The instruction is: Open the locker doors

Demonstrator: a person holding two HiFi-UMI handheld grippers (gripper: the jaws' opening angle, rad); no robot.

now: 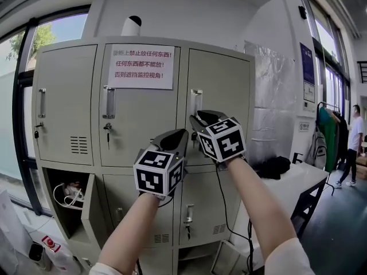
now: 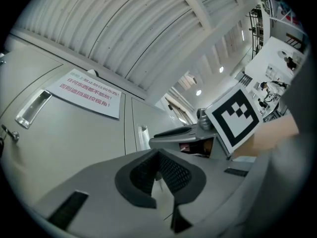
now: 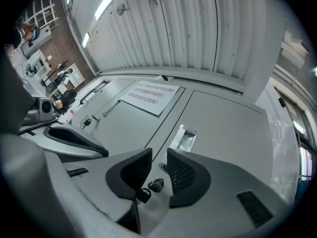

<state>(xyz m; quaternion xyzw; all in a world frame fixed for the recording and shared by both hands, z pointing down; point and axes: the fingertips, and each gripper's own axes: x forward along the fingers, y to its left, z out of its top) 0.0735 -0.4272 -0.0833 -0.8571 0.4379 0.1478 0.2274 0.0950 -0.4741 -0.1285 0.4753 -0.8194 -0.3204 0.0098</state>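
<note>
The grey lockers (image 1: 74, 96) fill the head view. My right gripper (image 1: 195, 120) is up against the top right door (image 1: 226, 90), just under its recessed handle (image 1: 196, 102). In the right gripper view its jaws (image 3: 159, 155) stand a little apart. The door's lock and black key (image 3: 151, 188) show in the gap, and no pad visibly presses on them; the handle (image 3: 184, 138) lies just beyond the tips. My left gripper (image 1: 182, 133) hovers lower, in front of the middle column, its pads (image 2: 171, 172) meeting at the tips with nothing between them.
The bottom left locker (image 1: 66, 196) stands open with white cables inside, its door (image 1: 90, 208) swung outward. A printed sign (image 1: 141, 66) hangs on the top middle door. To the right are a white table (image 1: 298, 182), a clothes rack (image 1: 328, 132) and a person (image 1: 351, 145).
</note>
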